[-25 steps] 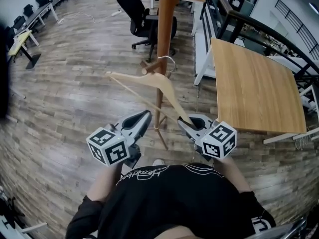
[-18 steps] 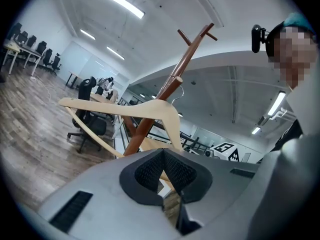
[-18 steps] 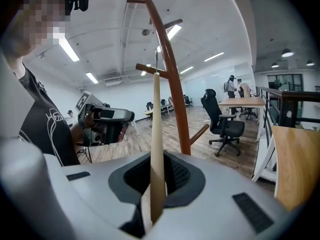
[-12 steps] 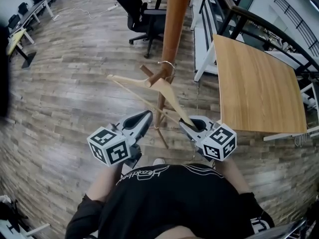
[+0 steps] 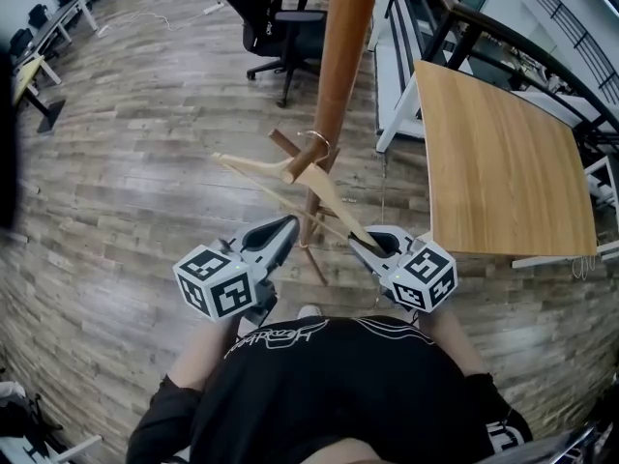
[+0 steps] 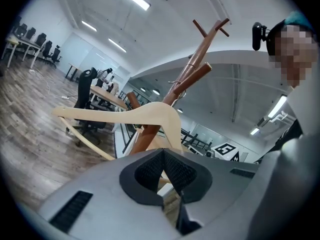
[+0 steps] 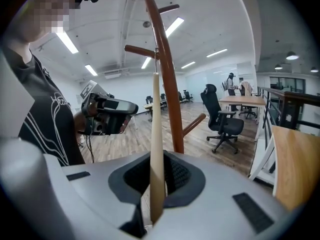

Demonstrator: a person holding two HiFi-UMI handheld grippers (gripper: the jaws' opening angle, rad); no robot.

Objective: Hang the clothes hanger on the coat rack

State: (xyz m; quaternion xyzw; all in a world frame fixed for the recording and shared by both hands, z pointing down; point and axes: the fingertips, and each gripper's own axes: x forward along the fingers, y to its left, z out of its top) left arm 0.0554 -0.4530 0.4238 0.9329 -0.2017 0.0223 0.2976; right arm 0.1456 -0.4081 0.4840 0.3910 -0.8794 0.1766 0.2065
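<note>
Hanger (image 5: 325, 188) in pinch of right tool (image 5: 362, 244); left tool (image 5: 286, 224) pressed together; coat rack (image 5: 339, 56) ahead, table (image 5: 503, 153) alongside.

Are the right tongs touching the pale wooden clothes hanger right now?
Touching. The right gripper view shows the right tongs clamped on the pale wooden clothes hanger.

Left gripper (image 5: 286, 225) seemingly closed, right gripper (image 5: 360, 246) clamped.

Pale wooden clothes hanger (image 5: 324, 189) against a peg of brown wooden coat rack (image 5: 340, 46), near end in right gripper (image 5: 364, 241); left gripper (image 5: 278, 231) just left. Wood-topped table (image 5: 503, 153) right of rack, black office chair (image 5: 263, 17) behind.
</note>
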